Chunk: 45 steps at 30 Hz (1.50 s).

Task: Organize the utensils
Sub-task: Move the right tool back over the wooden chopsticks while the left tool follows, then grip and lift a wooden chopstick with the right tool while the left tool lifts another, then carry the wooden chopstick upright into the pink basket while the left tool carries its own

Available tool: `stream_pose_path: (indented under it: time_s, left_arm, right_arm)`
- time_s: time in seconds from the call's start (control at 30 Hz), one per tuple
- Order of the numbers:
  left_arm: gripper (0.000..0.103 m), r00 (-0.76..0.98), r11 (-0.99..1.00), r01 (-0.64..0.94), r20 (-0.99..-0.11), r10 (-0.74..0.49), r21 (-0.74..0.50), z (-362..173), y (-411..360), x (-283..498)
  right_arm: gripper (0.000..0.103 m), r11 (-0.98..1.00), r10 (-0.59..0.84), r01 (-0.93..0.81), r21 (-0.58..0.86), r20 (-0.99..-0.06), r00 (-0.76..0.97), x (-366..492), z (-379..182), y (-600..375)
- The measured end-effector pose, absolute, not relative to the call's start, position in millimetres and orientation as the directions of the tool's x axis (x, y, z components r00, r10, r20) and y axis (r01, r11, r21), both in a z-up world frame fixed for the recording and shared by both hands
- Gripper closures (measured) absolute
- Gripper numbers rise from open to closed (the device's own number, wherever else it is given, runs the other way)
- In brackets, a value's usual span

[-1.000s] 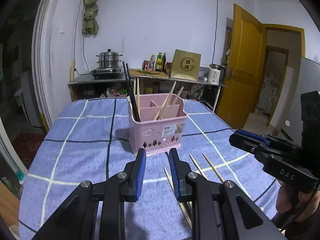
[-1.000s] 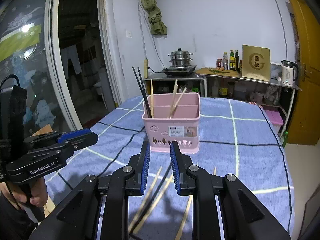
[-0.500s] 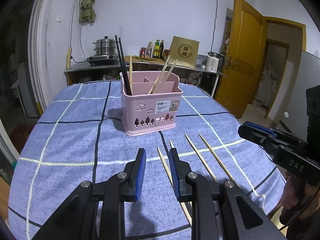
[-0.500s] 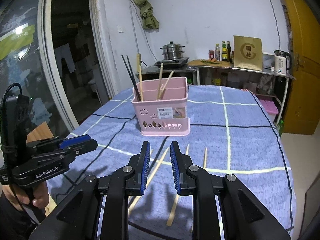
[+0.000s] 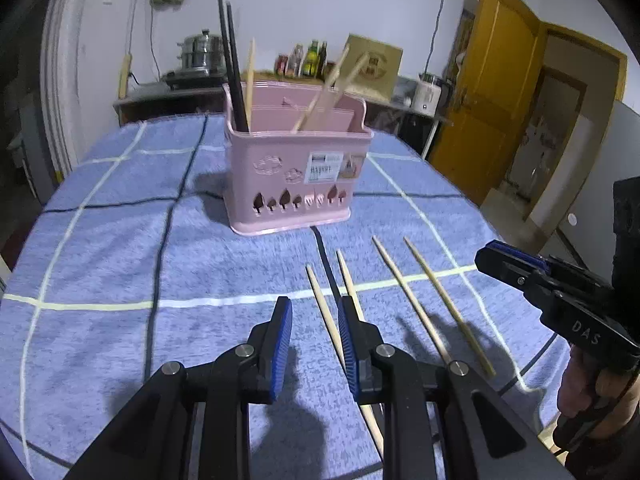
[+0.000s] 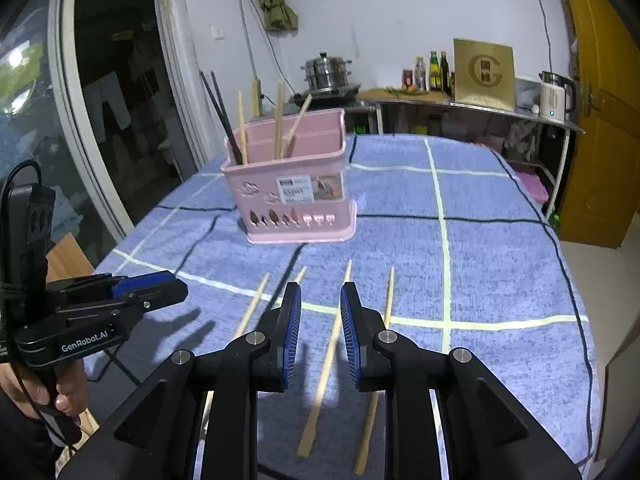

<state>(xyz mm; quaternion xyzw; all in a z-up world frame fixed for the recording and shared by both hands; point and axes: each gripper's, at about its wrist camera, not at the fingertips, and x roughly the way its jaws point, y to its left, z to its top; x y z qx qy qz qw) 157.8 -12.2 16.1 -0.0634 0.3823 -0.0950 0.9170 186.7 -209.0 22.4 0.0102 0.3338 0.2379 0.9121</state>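
Note:
A pink utensil basket (image 5: 296, 176) stands on the blue checked tablecloth (image 5: 104, 264); it also shows in the right wrist view (image 6: 292, 196). It holds two black chopsticks (image 5: 232, 64) and several wooden ones. Several loose wooden chopsticks (image 5: 412, 300) lie on the cloth in front of it, also in the right wrist view (image 6: 328, 356). My left gripper (image 5: 314, 316) is open and empty, above the leftmost loose chopstick (image 5: 324, 312). My right gripper (image 6: 320, 304) is open and empty, above a wooden chopstick. Each gripper shows in the other's view: right gripper (image 5: 556, 300), left gripper (image 6: 100, 308).
A counter (image 6: 460, 100) behind the table carries a steel pot (image 6: 326, 70), bottles, a gold box and a kettle. A yellow door (image 5: 492, 92) stands at the right. A glass door (image 6: 100, 112) is at the left. The table edge (image 6: 588, 360) falls off close on the right.
Both grippers have tilted down and drawn back, so the basket looks lower and more loose chopsticks show. Both stay open and empty.

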Motion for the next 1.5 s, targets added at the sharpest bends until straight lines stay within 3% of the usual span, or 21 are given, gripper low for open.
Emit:
stream_pose_path:
  time_s: [0.37,0.8,0.9,1.0,1.17,1.5]
  left_arm:
    - [0.08,0.589,0.975,0.102,-0.778,-0.219,-0.197,-23.9,-24.2,210.0]
    - [0.08,0.566,0.984,0.107,-0.805,-0.176,-0.14,-37.0,-37.3,226.4]
    - [0.08,0.573,0.989,0.112,-0.807,-0.141,-0.093,-37.4,-44.1,228.5]
    - [0.089,0.578,0.992,0.106,-0.808,-0.113,-0.063,-38.0,-47.9,231.9]
    - [0.097,0.566,0.99,0.098,-0.812,-0.142,-0.104,-37.1,-39.6,235.8]
    - [0.097,0.606,0.985,0.124,-0.776,-0.174,-0.124,-8.0,-29.8,227.9]
  right_arm:
    - [0.082,0.896,0.387,-0.42,0.143,-0.714,0.584,229.0,-7.5,-192.7]
    - [0.086,0.9,0.333,-0.422,0.109,-0.797,0.504,268.2,-37.8,-169.2]
    - [0.089,0.901,0.323,-0.422,0.096,-0.798,0.509,270.8,-39.5,-165.7]
    - [0.095,0.904,0.317,-0.418,0.091,-0.799,0.511,274.3,-39.3,-164.5]
    - [0.097,0.902,0.334,-0.418,0.11,-0.792,0.511,275.2,-36.9,-166.3]
    - [0.097,0.897,0.375,-0.42,0.139,-0.743,0.555,268.2,-9.8,-174.3]
